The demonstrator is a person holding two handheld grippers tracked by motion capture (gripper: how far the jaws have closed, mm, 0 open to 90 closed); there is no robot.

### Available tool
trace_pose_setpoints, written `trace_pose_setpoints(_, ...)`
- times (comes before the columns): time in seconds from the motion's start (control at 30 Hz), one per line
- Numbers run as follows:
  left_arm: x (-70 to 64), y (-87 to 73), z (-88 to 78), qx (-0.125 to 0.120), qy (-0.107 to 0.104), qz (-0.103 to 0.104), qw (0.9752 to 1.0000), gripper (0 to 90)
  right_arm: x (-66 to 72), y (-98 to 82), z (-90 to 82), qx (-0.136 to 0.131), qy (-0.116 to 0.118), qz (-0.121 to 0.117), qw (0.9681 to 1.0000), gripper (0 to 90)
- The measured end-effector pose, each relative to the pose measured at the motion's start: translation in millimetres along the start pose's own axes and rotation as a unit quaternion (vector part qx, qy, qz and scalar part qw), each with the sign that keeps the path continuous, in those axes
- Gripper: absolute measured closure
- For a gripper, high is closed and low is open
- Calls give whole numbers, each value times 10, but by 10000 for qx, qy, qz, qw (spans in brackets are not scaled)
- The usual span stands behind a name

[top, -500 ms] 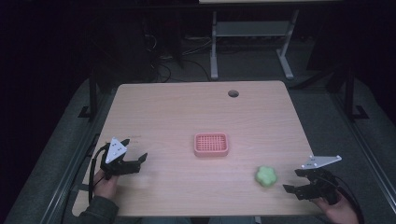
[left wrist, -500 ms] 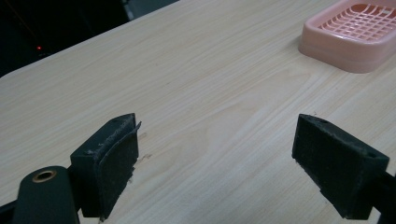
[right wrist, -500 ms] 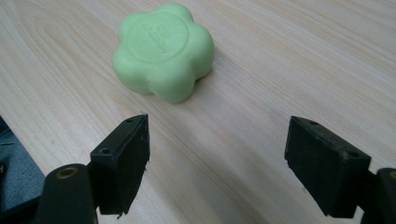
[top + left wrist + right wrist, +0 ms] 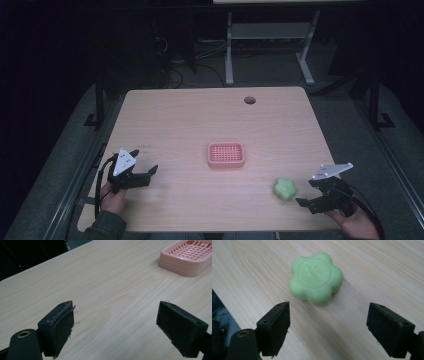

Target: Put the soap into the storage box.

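Note:
A green flower-shaped soap (image 4: 285, 189) lies on the wooden table near its front right. In the right gripper view the soap (image 4: 315, 277) sits just ahead of the jaws, apart from both. My right gripper (image 4: 306, 192) (image 4: 328, 325) is open and points left at the soap from close by. A pink slotted soap dish (image 4: 226, 154) rests at the table's middle, and it appears at the top right of the left gripper view (image 4: 187, 257). My left gripper (image 4: 149, 176) (image 4: 116, 322) is open at the front left over bare wood, holding nothing.
The table (image 4: 190, 120) has a round cable hole (image 4: 249, 100) near its far edge. Beyond the far edge stand a metal desk frame (image 4: 270, 45) and cables on a dark floor. A hand holds each gripper at the table's front edge.
My right gripper has edged slightly left toward the green soap. The left gripper, the soap and the dish are where they were.

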State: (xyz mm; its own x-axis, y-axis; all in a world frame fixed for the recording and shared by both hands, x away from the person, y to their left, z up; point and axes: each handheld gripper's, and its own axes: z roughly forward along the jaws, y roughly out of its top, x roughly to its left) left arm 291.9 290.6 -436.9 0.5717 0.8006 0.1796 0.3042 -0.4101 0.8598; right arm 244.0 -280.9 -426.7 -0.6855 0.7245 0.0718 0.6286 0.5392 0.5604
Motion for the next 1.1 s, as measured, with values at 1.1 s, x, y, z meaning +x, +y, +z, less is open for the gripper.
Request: trace_pose_setpoints(1.1,8,7,-17,-39,4,-22,10000,141,195,540,285,759,60,-592,9953,151)
